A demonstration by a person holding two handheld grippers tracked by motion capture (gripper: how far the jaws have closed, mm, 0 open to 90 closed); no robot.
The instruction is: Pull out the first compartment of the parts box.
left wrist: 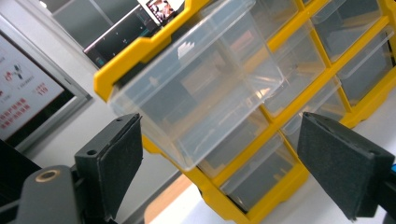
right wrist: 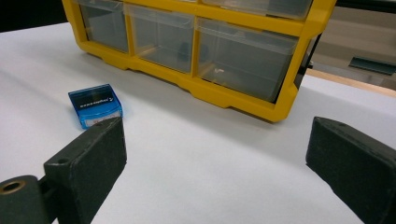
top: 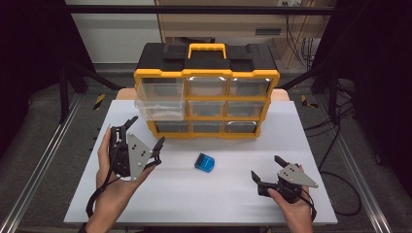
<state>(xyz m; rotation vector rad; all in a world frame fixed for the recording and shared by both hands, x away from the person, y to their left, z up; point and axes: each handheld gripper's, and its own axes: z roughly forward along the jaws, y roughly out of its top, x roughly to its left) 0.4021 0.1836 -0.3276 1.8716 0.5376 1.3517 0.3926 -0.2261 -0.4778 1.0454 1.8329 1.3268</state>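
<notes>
**While lying between both grippers: blue box, nearer the right**

Item: small blue plastic box (top: 205,162), lying flat on the white table (top: 194,199), just in front of the yellow parts organizer (top: 206,104) and well apart from its base. Long axis running slightly askew to the table's front edge; label side facing up in the right gripper view (right wrist: 95,105).

Right gripper (top: 265,174): jaws standing wide apart, holding nothing, hovering low over the table. Box lying ahead and to its left, near the left jaw tip in its own view. Judging this the nearer and better-aimed tool for a pick.

Left gripper (top: 145,133): jaws likewise spread, gripping nothing, pointing at the clear drawer (top: 160,99) pulled out of the organizer's top-left bay (left wrist: 196,79). Box sitting off to its right, near.

Likely destination, as a judgement: that open drawer, up and left from the box.
</notes>
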